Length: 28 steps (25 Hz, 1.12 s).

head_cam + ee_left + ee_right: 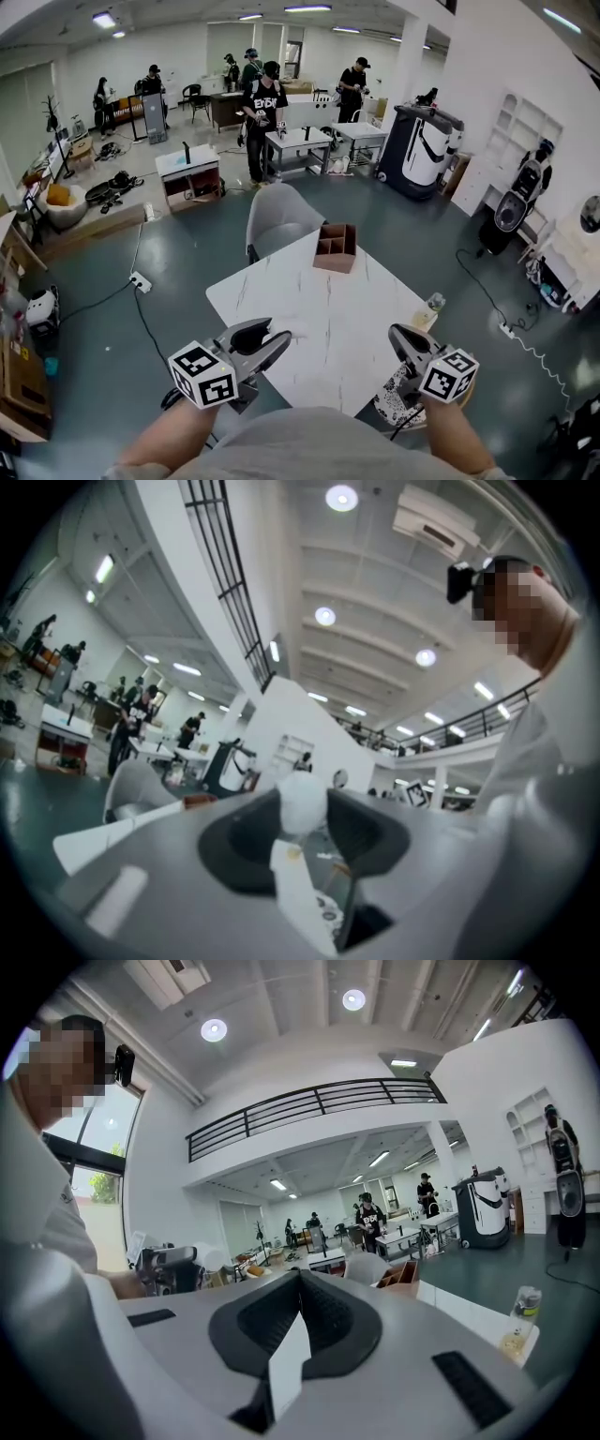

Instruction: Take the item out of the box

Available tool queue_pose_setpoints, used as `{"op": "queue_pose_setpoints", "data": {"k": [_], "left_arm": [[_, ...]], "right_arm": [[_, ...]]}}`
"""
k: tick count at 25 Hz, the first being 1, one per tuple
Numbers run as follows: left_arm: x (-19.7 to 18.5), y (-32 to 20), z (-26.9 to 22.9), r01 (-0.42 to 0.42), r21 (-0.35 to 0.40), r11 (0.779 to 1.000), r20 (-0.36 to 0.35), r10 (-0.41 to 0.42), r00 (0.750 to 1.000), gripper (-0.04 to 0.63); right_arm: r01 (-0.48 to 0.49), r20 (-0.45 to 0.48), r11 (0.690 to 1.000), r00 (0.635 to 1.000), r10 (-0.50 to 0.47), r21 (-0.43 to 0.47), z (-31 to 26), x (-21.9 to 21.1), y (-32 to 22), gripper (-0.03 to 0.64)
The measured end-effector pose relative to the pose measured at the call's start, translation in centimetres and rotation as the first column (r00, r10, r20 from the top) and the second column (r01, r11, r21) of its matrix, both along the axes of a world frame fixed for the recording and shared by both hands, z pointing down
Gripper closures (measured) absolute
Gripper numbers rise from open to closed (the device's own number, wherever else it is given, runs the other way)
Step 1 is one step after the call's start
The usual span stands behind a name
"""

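Observation:
A brown box (336, 247) with open compartments stands at the far edge of the white table (319, 319); I cannot see what is inside it. Over the table's near left corner, my left gripper (279, 332) has its jaws partly apart. In the left gripper view a white round item (302, 803) fills the gap between the jaw tips of that gripper (302, 810). My right gripper (396, 332) hovers at the near right edge. In the right gripper view its jaws (298, 1277) meet at the tips with nothing between them, and the box (401, 1273) shows beyond.
A grey chair (277, 217) stands behind the table's far side. A small bottle (431, 305) sits at the table's right edge, above a speckled stool (398, 405). A power strip (141, 280) and cable lie on the floor at left. Several people stand at tables far back.

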<state>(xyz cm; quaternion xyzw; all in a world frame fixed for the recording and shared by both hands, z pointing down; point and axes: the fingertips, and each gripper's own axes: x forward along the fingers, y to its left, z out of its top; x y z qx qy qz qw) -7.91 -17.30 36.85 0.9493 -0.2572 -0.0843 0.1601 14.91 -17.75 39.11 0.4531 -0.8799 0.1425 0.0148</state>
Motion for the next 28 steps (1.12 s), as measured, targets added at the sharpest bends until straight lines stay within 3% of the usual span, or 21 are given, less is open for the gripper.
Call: {"op": "queue_pose_setpoints", "data": {"k": [8, 28], "left_arm": [[2.0, -0.6, 0.4, 0.009, -0.019, 1.0, -0.032, -0.01, 0.999, 0.437], [1.6, -0.6, 0.1, 0.06, -0.018, 0.998, -0.015, -0.06, 0.998, 0.437]], "right_arm": [[-0.004, 0.004, 0.999, 1.0, 0.005, -0.035, 1.2, 2.4, -0.7, 0.609], [0.065, -0.056, 0.998, 0.996, -0.066, -0.026, 1.7, 2.0, -1.6, 0.609]]}}
